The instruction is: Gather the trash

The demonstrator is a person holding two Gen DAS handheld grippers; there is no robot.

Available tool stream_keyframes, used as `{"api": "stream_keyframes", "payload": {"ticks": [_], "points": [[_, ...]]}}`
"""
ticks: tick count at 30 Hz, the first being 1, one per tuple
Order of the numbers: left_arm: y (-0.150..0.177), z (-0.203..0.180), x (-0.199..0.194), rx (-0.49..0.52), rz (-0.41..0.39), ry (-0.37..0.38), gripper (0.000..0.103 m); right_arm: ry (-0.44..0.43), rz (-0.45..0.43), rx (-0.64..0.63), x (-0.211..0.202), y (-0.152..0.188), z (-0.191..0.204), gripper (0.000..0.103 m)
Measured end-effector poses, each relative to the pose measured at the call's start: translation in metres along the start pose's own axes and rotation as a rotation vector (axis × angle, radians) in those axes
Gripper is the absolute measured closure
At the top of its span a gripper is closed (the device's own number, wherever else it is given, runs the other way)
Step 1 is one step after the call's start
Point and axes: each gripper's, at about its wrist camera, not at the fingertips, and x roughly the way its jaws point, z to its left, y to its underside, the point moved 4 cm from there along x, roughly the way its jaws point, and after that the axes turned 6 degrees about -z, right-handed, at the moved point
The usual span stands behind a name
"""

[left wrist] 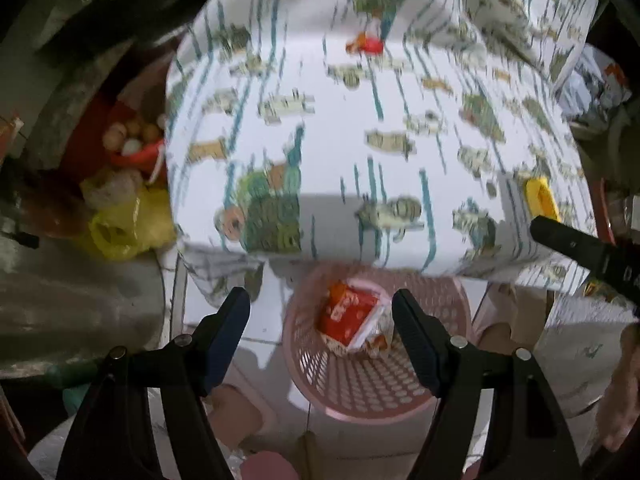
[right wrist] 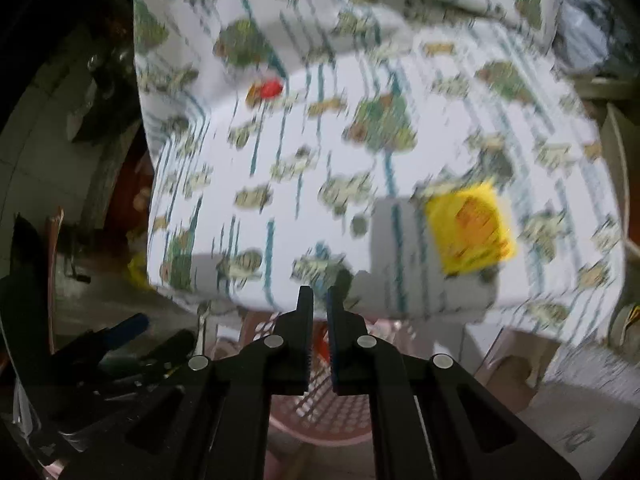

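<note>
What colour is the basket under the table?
Pink, with a perforated wall; it shows best in the left wrist view.

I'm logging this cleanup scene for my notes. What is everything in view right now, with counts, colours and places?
Perforated pink plastic basket: one, pink, on the floor below the table's near edge.
Red and white snack wrapper: one, lying inside the basket.
Yellow square packet: one, yellow with orange print, on the table near its right front corner.
Small red and orange scrap: one, towards the far side of the table; too blurred to identify.
White patterned tablecloth: one, white with green and teal print, covering the table.
Yellow plastic bag: one, on the floor left of the table.
Left gripper: black, open, above the basket.
Right gripper: black, jaws nearly together, nothing between them.
</note>
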Motion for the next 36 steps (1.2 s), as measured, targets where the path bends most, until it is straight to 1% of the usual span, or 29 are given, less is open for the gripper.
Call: {"api": "stream_keyframes", "payload": {"ticks": [1,3,5,6,8,11,16,18,21,23,24,25,26,27,28,30,32,33,36], "points": [[-0.003,0.002,-0.002,-0.002,-0.011,-0.004,0.030,0.015,-0.004,0.007,-0.002,-0.005,-0.004,0.064],[-0.007,0.004,-0.006,-0.006,-0.029,-0.014,0.026,0.049,-0.032,0.040,-0.007,-0.016,-0.019,0.049],[-0.009,0.007,-0.006,-0.009,-0.039,-0.027,0.022,0.096,-0.036,0.055,-0.006,-0.022,-0.031,0.048],[-0.009,0.008,-0.005,-0.008,-0.038,-0.029,0.021,0.128,-0.023,0.061,-0.003,-0.026,-0.038,0.045],[-0.006,0.008,-0.002,-0.006,-0.033,-0.028,0.019,0.161,-0.003,0.078,0.005,-0.029,-0.051,0.045],[-0.004,0.005,0.002,0.005,-0.025,-0.039,0.019,0.234,0.036,0.088,0.021,-0.028,-0.067,0.045],[-0.004,0.003,0.004,0.020,-0.022,-0.054,0.019,0.296,0.064,0.055,0.041,-0.027,-0.075,0.045],[-0.005,0.003,0.003,0.019,-0.031,-0.058,0.019,0.313,0.045,0.036,0.043,-0.027,-0.077,0.044],[-0.007,0.003,0.000,0.019,-0.040,-0.061,0.019,0.326,0.043,0.001,0.044,-0.026,-0.075,0.044],[-0.008,0.004,-0.001,0.018,-0.045,-0.061,0.019,0.345,0.024,-0.027,0.043,-0.026,-0.073,0.057],[-0.008,0.004,-0.002,0.019,-0.049,-0.063,0.019,0.346,0.021,-0.024,0.042,-0.027,-0.073,0.068],[-0.009,0.005,-0.002,0.022,-0.053,-0.065,0.019,0.344,0.023,-0.013,0.042,-0.027,-0.074,0.075],[-0.009,0.005,-0.003,0.026,-0.056,-0.068,0.019,0.322,0.017,0.000,0.040,-0.027,-0.073,0.078],[-0.009,0.005,-0.004,0.027,-0.059,-0.069,0.019,0.303,0.015,0.003,0.038,-0.027,-0.071,0.087],[-0.009,0.005,-0.005,0.026,-0.061,-0.068,0.019,0.289,0.016,0.003,0.035,-0.026,-0.066,0.094],[-0.010,0.006,-0.006,0.023,-0.065,-0.062,0.019,0.243,0.019,0.011,0.030,-0.026,-0.060,0.097],[-0.011,0.006,-0.009,0.021,-0.072,-0.059,0.019,0.186,0.016,0.016,0.023,-0.024,-0.049,0.098],[-0.012,0.007,-0.010,0.019,-0.076,-0.059,0.019,0.134,0.018,0.017,0.019,-0.021,-0.040,0.098],[-0.015,0.009,-0.015,0.005,-0.089,-0.056,0.019,0.017,0.043,-0.013,0.013,-0.007,-0.010,0.098]]}}
